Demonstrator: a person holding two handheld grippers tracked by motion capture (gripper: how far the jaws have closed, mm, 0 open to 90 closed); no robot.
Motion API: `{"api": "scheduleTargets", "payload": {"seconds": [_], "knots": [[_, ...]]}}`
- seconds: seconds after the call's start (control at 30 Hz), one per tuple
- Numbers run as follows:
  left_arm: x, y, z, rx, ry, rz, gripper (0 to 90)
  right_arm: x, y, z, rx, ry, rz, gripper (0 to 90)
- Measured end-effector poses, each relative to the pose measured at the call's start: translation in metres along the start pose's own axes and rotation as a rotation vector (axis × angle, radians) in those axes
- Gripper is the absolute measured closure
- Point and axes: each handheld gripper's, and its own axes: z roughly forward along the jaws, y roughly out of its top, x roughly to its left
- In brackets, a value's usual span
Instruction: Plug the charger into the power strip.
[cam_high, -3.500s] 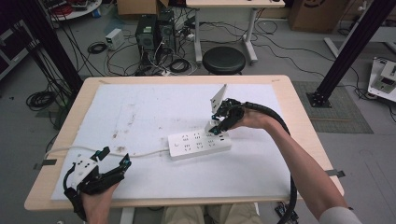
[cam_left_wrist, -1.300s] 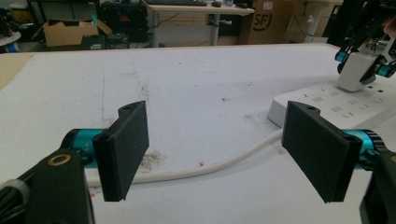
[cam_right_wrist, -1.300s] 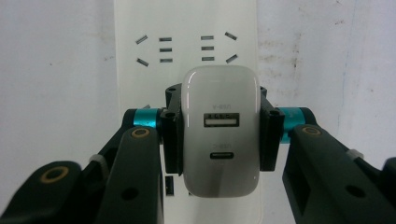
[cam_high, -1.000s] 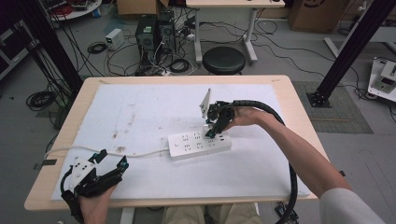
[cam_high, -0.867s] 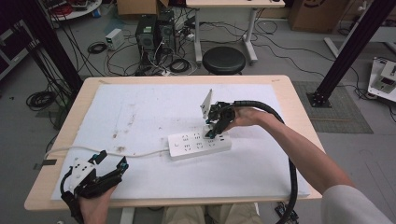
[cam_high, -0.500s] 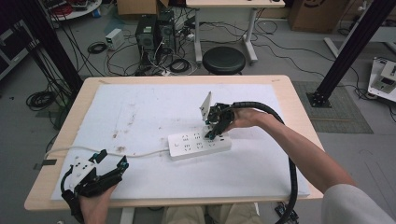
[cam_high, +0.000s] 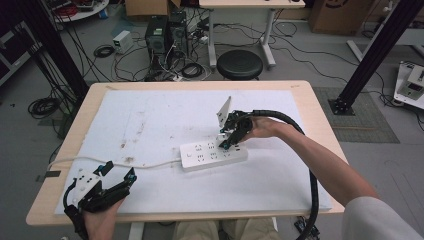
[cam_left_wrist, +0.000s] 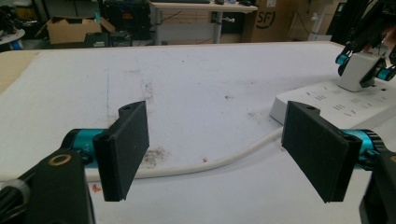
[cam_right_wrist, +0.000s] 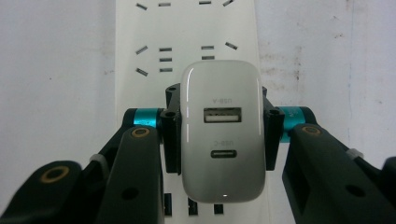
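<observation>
A white power strip (cam_high: 212, 155) lies across the middle of the white mat, and its cable (cam_high: 115, 162) runs off to the left. My right gripper (cam_high: 227, 141) points down at the strip's right half. It is shut on a white USB charger (cam_right_wrist: 222, 130), its pads (cam_right_wrist: 172, 135) pressing the charger's two sides. The charger (cam_left_wrist: 357, 71) stands on the strip's (cam_right_wrist: 154, 28) top face with its prongs hidden. My left gripper (cam_high: 120, 171) rests low at the near left corner. It is open (cam_left_wrist: 219, 149), with nothing between its pads (cam_left_wrist: 126, 144) and the cable (cam_left_wrist: 210, 163) lying beyond them.
A white mat (cam_high: 150, 120) covers most of the wooden table (cam_high: 320, 120). A black stool (cam_high: 240, 64) stands past the far edge, with computer cases (cam_high: 162, 35) and loose cables on the floor. A black frame post (cam_high: 372, 50) rises at the right.
Since the oldest frame my right gripper has shifted slightly left over the strip, charger in its grip. Over the last second nothing has visibly moved. The left gripper has stayed put.
</observation>
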Motion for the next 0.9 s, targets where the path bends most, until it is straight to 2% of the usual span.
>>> {"api": "scheduleTargets", "payload": {"seconds": [0.4, 0.53, 0.67, 0.7, 0.9], "knots": [[0.0017, -0.0020, -0.0005, 0.001, 0.001, -0.004, 23.3, -0.0028, 0.0004, 0.0030, -0.009, 0.011, -0.009, 63.9], [0.0014, -0.0019, -0.0010, 0.001, -0.002, -0.003, 23.3, -0.0016, 0.0002, 0.0026, 0.001, 0.013, 0.010, 63.8], [0.0054, 0.0000, -0.0040, -0.007, 0.009, -0.004, 23.3, -0.0014, 0.0010, 0.0034, -0.010, 0.001, -0.008, 63.4], [0.0059, 0.0000, -0.0041, -0.005, 0.009, -0.006, 23.3, 0.0000, 0.0004, 0.0031, -0.008, 0.000, 0.005, 63.4], [0.0099, 0.0031, -0.0007, -0.008, 0.003, -0.003, 23.3, 0.0015, -0.0009, 0.0030, -0.026, -0.012, 0.013, 63.1]]}}
